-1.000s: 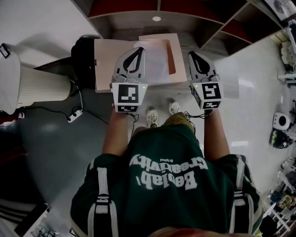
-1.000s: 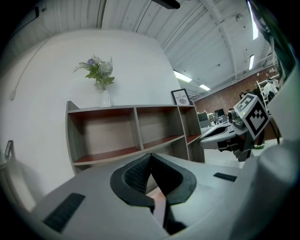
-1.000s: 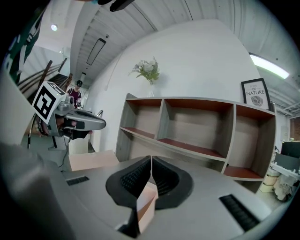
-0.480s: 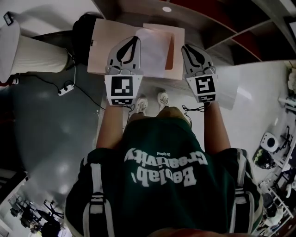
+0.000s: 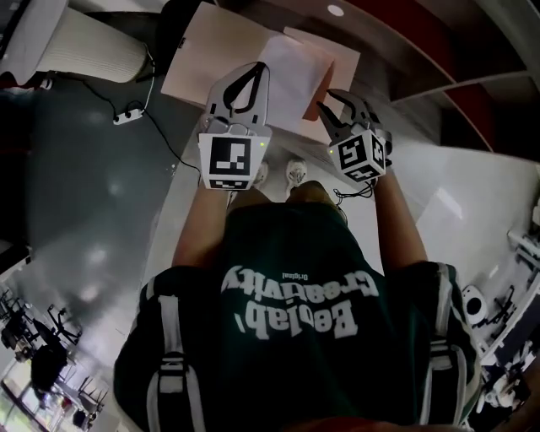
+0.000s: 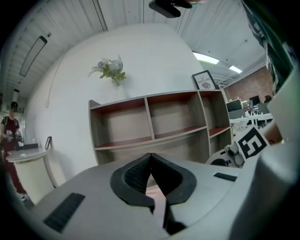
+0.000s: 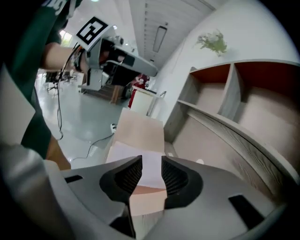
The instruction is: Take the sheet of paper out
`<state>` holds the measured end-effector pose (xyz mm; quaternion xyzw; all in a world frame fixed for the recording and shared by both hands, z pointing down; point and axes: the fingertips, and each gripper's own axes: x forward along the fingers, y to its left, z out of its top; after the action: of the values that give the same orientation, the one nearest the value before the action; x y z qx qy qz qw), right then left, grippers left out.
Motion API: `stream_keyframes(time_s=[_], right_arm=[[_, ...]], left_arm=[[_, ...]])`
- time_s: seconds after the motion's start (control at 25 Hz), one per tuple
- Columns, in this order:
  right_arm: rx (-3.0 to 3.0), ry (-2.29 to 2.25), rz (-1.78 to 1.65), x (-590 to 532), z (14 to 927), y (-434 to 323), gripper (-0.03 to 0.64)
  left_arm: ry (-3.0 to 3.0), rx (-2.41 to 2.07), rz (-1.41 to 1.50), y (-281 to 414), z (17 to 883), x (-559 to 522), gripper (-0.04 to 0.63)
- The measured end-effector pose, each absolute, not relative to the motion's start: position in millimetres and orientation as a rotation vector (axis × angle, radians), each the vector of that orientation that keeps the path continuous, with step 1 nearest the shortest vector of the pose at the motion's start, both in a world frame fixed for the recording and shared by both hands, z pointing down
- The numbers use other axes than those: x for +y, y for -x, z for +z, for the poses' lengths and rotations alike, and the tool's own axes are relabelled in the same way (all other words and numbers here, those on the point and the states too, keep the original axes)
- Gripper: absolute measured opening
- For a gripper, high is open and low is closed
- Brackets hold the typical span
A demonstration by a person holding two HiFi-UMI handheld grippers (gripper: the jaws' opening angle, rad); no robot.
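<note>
Pinching the beige envelope (image 5: 202, 61) in my closed left gripper (image 5: 256, 74), I bring in the right gripper (image 5: 337, 103). Its jaws have just opened and straddle the white sheet (image 5: 295, 72) poking from the envelope, without pressing it. Catching the envelope's lip too could drag both or crease the sheet. Shelf unit (image 5: 396, 59) and floor power strip (image 5: 128, 116) stand clear.

The head view is dim and murky, darkest toward its lower corners. The grey floor (image 5: 93, 211) gives back soft pale patches of glare, and one small round light (image 5: 335, 10) burns bright at the top. Both claw views are brighter, lit by ceiling strips (image 6: 206, 57) overhead, and the white wall (image 6: 140, 61) is evenly lit. Their wide lenses bow the shelf (image 6: 154, 122) and leave black corners. Whatever sits nearest the lens looks soft.
</note>
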<state>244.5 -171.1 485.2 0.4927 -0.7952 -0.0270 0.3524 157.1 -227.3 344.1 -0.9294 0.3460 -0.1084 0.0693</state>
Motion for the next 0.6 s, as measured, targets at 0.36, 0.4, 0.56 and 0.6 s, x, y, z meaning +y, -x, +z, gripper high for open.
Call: stream_keyframes(time_s=[0.36, 0.4, 0.56, 0.6], right_arm=[[-1.886, -0.775, -0.382, -165.5, 570.3, -232.1, 0.133], [-1.878, -0.746, -0.383, -166.3, 577.0, -232.0, 0.133], [-1.863, -0.637, -0.367, -168.3, 600.2, -222.5, 0.141], [-1.853, -0.602, -0.371, -169.5, 607.1, -219.5, 0.145]], left_arm=[[2.758, 1.134, -0.377, -159.8, 363.5, -214.8, 0.018], [2.759, 1.142, -0.38, -158.5, 365.7, -215.8, 0.018], [2.753, 1.183, -0.386, -147.2, 369.7, -220.5, 0.018], [2.749, 1.198, -0.386, -144.1, 370.9, -222.9, 0.018]])
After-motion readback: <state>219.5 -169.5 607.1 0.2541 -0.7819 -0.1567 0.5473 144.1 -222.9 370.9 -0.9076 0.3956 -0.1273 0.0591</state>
